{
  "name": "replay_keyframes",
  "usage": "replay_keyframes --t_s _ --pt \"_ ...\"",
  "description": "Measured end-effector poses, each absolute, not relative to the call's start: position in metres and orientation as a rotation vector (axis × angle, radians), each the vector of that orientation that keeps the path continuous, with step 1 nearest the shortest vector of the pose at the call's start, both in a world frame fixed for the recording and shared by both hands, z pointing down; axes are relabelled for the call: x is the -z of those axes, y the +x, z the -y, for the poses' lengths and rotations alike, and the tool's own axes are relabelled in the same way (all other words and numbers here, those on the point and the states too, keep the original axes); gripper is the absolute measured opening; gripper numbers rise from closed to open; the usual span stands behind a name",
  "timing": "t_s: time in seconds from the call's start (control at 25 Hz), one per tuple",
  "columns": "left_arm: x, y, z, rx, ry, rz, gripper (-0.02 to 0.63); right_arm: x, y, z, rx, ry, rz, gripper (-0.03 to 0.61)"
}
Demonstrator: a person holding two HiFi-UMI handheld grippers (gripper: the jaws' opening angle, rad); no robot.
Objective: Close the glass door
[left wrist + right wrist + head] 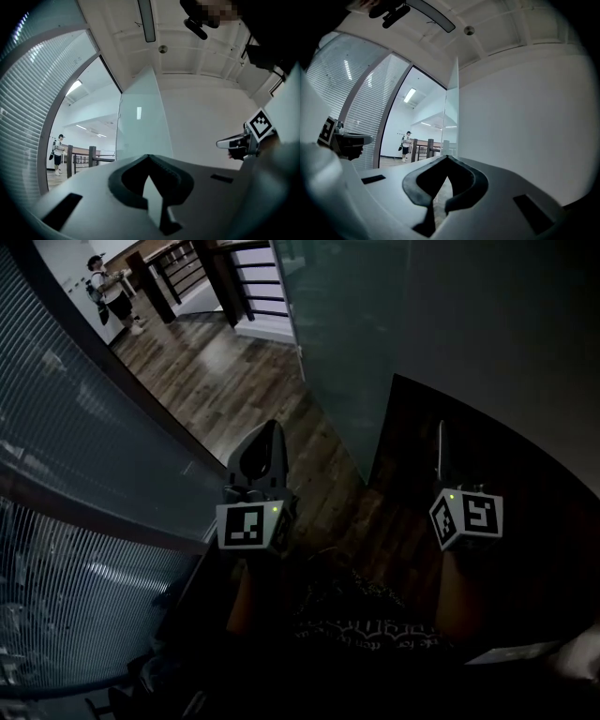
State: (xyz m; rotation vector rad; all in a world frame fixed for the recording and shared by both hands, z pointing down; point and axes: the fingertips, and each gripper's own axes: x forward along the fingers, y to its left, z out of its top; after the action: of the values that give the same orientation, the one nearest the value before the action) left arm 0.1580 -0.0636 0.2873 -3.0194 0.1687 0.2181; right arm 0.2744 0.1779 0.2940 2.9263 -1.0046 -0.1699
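Left gripper (270,432) sits mid-view with the right gripper (441,432) at its 3 o'clock. Each one's jaws are pressed together on nothing. The frosted glass door (375,334) stands just ahead at 12 to 1 o'clock, its edge over the wood floor (234,381). A ribbed glass wall (75,427) curves along at 9. Way off at 11, there's a person (112,296) near a dark railing (187,268).

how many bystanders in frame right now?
1. A person stands far off, past the open glass door, by the railing. More may be hidden behind the ribbed wall.
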Motion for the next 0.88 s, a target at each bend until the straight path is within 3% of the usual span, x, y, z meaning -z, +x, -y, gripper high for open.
replay_keyframes --t_s 0.88 --pt "-0.305 0.266 0.095 -0.16 -3.025 -0.167 0.001 -0.31 0.406 -0.118 0.13 2.903 1.081 0.002"
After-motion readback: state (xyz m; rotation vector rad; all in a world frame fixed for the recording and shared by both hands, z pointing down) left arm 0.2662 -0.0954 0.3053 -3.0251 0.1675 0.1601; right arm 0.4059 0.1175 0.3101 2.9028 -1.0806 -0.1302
